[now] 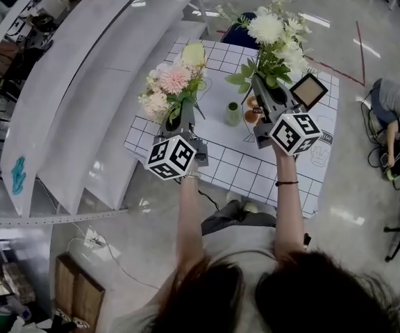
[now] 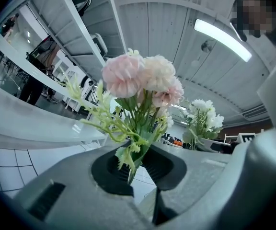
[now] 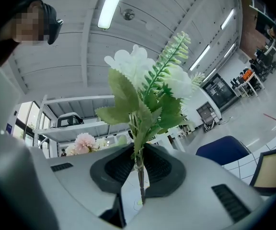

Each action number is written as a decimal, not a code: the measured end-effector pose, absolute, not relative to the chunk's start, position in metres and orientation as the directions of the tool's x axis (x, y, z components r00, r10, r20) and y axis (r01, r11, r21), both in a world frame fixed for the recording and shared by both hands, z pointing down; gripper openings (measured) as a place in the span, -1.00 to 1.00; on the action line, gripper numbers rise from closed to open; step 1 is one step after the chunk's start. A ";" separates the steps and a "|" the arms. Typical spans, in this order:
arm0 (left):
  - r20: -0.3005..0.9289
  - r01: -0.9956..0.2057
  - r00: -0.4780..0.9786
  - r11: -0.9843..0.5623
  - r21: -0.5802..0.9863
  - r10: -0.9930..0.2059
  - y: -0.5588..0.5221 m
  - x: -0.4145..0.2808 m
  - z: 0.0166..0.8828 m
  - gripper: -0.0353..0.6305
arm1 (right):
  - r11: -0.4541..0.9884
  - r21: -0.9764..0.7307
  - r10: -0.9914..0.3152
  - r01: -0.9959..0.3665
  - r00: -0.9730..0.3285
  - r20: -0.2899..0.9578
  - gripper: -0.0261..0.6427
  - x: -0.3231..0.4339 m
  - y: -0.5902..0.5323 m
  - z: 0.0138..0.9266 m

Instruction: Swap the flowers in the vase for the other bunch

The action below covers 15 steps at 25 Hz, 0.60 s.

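Table [image 1: 242, 168] below, bunches [image 1: 174, 82] between fingers [image 2: 107, 169] (both pairs)

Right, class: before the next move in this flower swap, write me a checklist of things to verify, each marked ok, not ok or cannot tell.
1. Left gripper has its jaws shut on the stems of the pink bunch: ok.
2. Right gripper has its jaws shut on the stems of the white bunch: ok.
3. Green vase stands upright on the table: ok.
4. Vase free of flowers: ok, no stems show in it.
5. The two bunches are held apart, not tangled: ok.
6. Water in the vase: cannot tell.
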<state>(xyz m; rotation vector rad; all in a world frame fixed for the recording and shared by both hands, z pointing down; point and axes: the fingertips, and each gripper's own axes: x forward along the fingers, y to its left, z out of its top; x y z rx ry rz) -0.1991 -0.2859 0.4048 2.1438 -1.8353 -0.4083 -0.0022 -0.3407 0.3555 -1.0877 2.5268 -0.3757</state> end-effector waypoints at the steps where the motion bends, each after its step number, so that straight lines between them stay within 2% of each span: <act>1: -0.025 -0.906 0.147 -0.145 0.399 -0.989 -0.286 -0.200 0.407 -0.75 | 0.670 -0.379 -0.736 -0.638 -0.638 -0.225 -0.76 -0.004 -0.341 0.357; 15: -0.018 -0.891 0.117 -0.113 0.439 -0.993 -0.283 -0.219 0.413 -0.75 | 0.685 -0.383 -0.714 -0.620 -0.675 -0.184 -0.76 -0.029 -0.340 0.377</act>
